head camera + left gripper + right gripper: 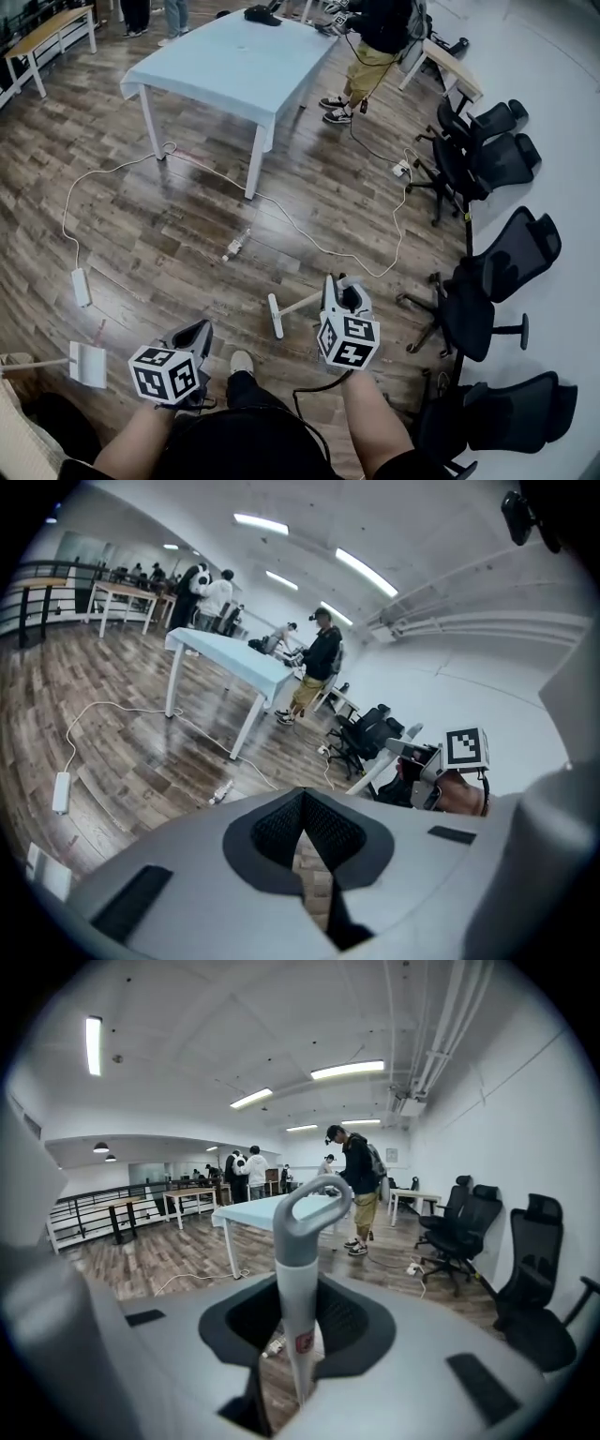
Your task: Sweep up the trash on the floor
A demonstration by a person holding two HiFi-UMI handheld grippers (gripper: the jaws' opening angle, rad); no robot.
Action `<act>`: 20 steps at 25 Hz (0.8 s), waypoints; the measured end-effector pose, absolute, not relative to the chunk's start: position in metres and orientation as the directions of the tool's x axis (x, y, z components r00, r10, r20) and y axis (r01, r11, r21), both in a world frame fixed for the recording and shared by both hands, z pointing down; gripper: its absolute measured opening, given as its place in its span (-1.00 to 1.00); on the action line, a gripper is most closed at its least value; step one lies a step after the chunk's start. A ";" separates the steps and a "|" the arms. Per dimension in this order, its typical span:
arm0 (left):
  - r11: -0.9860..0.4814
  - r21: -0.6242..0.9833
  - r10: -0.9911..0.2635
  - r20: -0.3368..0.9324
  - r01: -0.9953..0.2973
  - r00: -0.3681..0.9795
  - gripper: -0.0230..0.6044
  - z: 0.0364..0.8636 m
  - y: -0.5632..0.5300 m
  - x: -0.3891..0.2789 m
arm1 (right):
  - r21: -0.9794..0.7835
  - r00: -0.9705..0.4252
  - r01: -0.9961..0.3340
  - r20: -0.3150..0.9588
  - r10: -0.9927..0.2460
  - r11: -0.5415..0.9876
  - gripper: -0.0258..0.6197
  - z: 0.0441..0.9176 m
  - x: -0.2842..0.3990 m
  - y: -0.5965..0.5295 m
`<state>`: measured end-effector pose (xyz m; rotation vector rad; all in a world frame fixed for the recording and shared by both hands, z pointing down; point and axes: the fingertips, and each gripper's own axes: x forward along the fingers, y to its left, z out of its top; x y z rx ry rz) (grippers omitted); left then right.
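**R tongs on broom, L tongs empty – floor ahead mostly open**

- Right tongs (298,1330): clamped on the broom handle (298,1241), pads on both sides of the shaft, just below the grey loop grip. Handle runs upright through the jaws in the right gripper view.
- Broom head (275,316): pale bar down at the floor (169,225), fwd-left of the right tongs, just ahead of the person's shoe (242,361).
- Left tongs (302,803): pressed together, tips meeting, nothing between them – only floor planks show through the slit below.
- Dustpan (90,365): on the floor left of the left tongs, apart from them, its handle pointing left.
- Scrap (234,248): small pale item on the floor ahead of the broom head, right by the white cable (319,246). Can't tell if it's trash or a plug.
- Room: open planks between broom head and scrap. Limits – light-blue surface (234,66) with legs ahead-left, cable looping across, office chairs (469,314) packed along the right wall, a standing person (375,47) beyond the surface.
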<state>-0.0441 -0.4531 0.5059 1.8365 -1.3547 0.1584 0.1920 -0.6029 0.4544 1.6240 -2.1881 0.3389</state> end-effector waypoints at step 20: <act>0.346 0.405 -0.733 0.679 -0.846 0.025 -0.94 0.531 -0.420 -0.146 | 0.254 -0.567 -0.732 0.288 -0.772 0.632 -0.60 0.450 0.036 -0.869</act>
